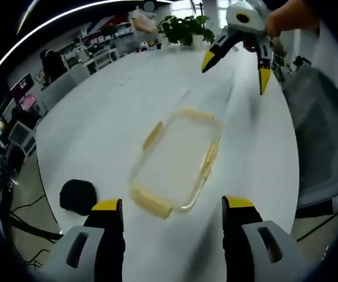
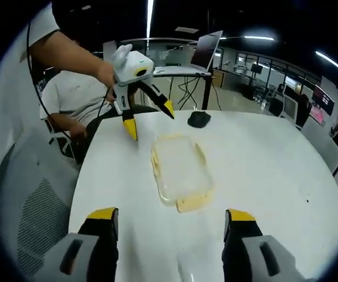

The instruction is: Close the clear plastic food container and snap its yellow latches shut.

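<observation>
The clear plastic container (image 1: 178, 158) lies flat on the white table (image 1: 98, 117), with yellow latches (image 1: 152, 136) along its sides and ends. The picture is too blurred to tell whether they are snapped down. My left gripper (image 1: 172, 204) hovers open just short of the container's near end, nothing between its jaws. In the right gripper view the container (image 2: 181, 170) lies ahead of my right gripper (image 2: 171, 215), which is open and apart from it. Each gripper faces the other across the container: the right gripper (image 1: 236, 70) and the left gripper (image 2: 150, 119) both hang open above the table.
A small black object (image 1: 78, 195) (image 2: 199, 119) rests on the table near the container. A potted plant (image 1: 183, 26) stands at one table edge. An open laptop (image 2: 204, 53) sits on a stand beyond the other. A mesh chair (image 2: 28, 217) stands beside the table.
</observation>
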Demonstrator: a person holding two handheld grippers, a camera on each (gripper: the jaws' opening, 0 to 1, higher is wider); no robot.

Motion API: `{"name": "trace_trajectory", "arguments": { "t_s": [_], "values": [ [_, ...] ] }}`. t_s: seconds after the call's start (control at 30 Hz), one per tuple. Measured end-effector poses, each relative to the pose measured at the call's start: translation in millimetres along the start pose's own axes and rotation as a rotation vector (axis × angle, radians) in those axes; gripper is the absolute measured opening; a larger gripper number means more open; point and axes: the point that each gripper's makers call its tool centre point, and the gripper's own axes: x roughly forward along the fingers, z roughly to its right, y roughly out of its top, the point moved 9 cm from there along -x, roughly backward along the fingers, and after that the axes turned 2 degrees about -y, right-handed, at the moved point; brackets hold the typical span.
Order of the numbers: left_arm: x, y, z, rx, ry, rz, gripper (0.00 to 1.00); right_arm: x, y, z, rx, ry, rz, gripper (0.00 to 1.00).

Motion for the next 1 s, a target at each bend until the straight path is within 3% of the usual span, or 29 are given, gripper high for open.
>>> {"name": "trace_trajectory", "arguments": {
  "t_s": [0.67,1.0],
  "values": [
    [14,0.8,-25.5,0.143,-0.067,-0.084,0.61,26,4.3,24,-0.091,0.080,-0.063,0.71],
    [24,2.3,-24.2,0.197,-0.124,-0.114,0.57,45,9.2,31,-0.126,0.125,-0.097,0.68]
  ]
}}
